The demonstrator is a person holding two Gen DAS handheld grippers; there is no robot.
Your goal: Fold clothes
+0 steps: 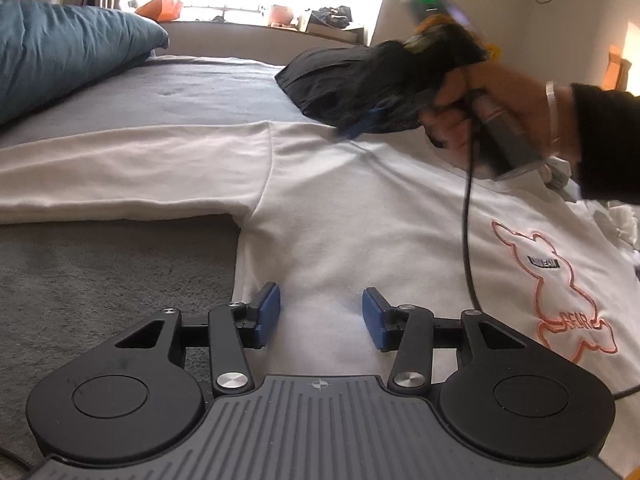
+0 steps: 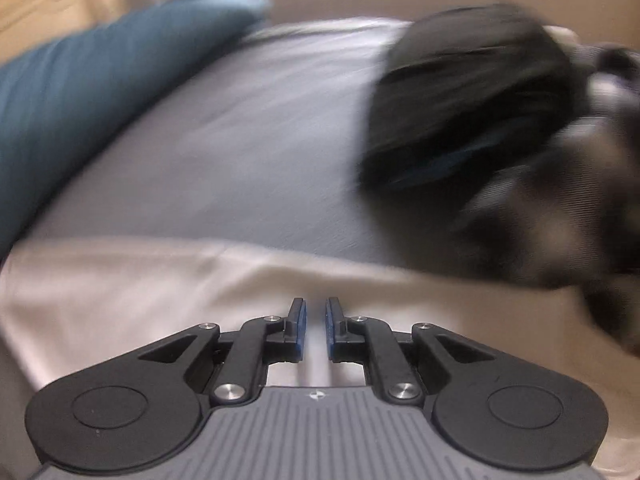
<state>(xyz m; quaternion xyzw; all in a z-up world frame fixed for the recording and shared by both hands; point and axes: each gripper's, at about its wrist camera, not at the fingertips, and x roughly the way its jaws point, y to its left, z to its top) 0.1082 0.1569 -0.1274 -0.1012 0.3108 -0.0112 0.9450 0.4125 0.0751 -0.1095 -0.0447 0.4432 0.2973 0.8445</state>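
Jaws of left gripper (image 1: pixel 320 318) parted, nothing pinched; blue pads hover over white sweatshirt (image 1: pixel 360 208) near side seam below armpit. Jaws of right gripper (image 2: pixel 316 328) nearly closed, narrow gap visible, no cloth between pads; view blurred. Sweatshirt lies flat, print side up, on grey bed cover (image 1: pixel 100 280); left sleeve (image 1: pixel 132 172) stretched out straight. Judgement: spreading done, no fold made yet; sleeves and body remain. Black garment pile (image 1: pixel 344 80) beyond collar, unfolded.
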